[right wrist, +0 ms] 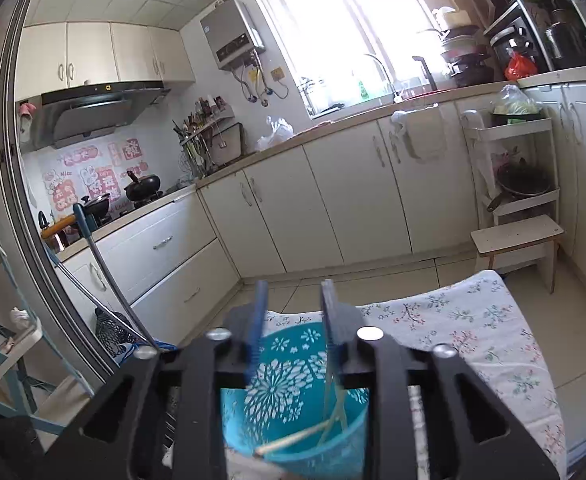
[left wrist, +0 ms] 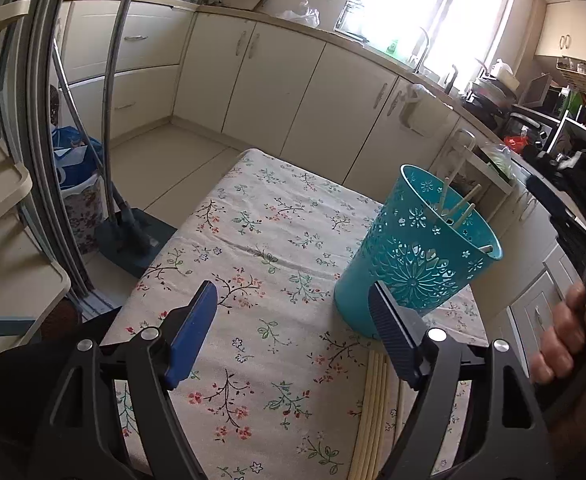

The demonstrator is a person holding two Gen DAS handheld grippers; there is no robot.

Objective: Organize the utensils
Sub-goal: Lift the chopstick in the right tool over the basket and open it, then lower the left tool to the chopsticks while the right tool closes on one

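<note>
**Utensil station: contents by size**

1. Small table under a cream floral-print cloth (left wrist: 261,248), soft fabric with faint creases; it lies below and ahead of both grippers.

2. Teal perforated plastic holder cup (left wrist: 417,256), tapered round form with cut-out flower pattern, standing upright on the cloth. It sits just ahead of the left gripper's right finger and directly beneath the right gripper (right wrist: 293,320).

3. Left gripper (left wrist: 293,336), black frame with blue ribbed pads, jaws spread wide and holding nothing, hovering over the cloth. A hand (left wrist: 561,340) grips the right gripper's handle at the right of this view.

4. Right gripper, same build, jaws standing parallel with a moderate gap and nothing between them, poised over the cup's mouth.

5. Pale bamboo chopsticks on the cloth (left wrist: 373,408), slender straight sticks lying side by side, long axis running away from the left gripper toward the cup, beneath its right finger.

6. Pale chopsticks inside the cup (left wrist: 459,210), leaning at crossed angles, tips pointing upward past the rim.
</note>
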